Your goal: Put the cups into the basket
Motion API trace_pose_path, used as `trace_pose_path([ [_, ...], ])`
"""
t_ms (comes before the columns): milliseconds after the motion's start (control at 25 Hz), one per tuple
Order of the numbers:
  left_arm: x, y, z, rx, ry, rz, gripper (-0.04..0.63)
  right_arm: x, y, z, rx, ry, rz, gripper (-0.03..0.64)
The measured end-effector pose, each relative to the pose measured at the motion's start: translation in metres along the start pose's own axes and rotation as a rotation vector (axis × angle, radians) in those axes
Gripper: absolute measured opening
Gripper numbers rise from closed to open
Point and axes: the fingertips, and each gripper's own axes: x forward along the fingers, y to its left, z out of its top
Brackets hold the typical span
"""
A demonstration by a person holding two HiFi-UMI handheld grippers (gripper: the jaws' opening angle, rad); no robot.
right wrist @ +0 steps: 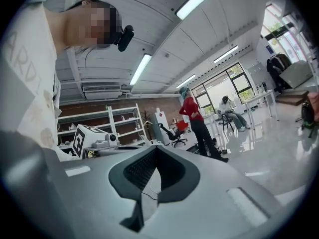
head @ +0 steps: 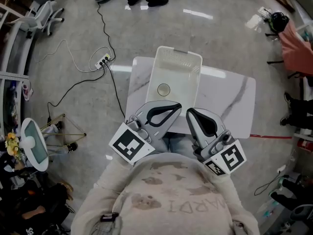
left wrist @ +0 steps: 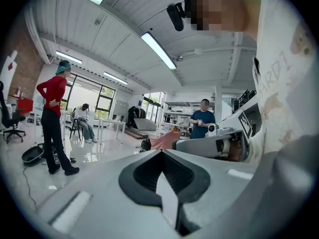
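A white slatted basket stands on the marble table, reaching from its far edge to near its front. One pale cup sits upright inside it, toward the near left. No other cup shows. My left gripper and right gripper hang close to the person's chest over the table's near edge, their tips almost meeting. In the left gripper view the left gripper has its jaws together and holds nothing. The right gripper looks the same in its own view. Both cameras face out into the room.
A power strip with cables lies on the floor left of the table, and an office chair stands at the far left. A person in red and a person in blue stand in the room. Shelves line a wall.
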Motion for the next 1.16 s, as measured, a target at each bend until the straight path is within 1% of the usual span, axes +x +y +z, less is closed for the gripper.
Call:
trace_pose_path([
  [240,-0.001,-0.006,0.007,0.006,-0.007,0.018,0.000,-0.007,0.005,0.010,-0.046,-0.024,0.017,0.025],
  [800,-0.006,-0.010,0.015,0.026,-0.014,0.082,0.000,-0.011,0.003,0.021,-0.067,-0.037,0.068,0.025],
  [1160,-0.003,-0.019,0.019,0.038,-0.014,0.099,0.000,-0.016,0.007,0.023,-0.074,-0.033,0.098,0.025],
])
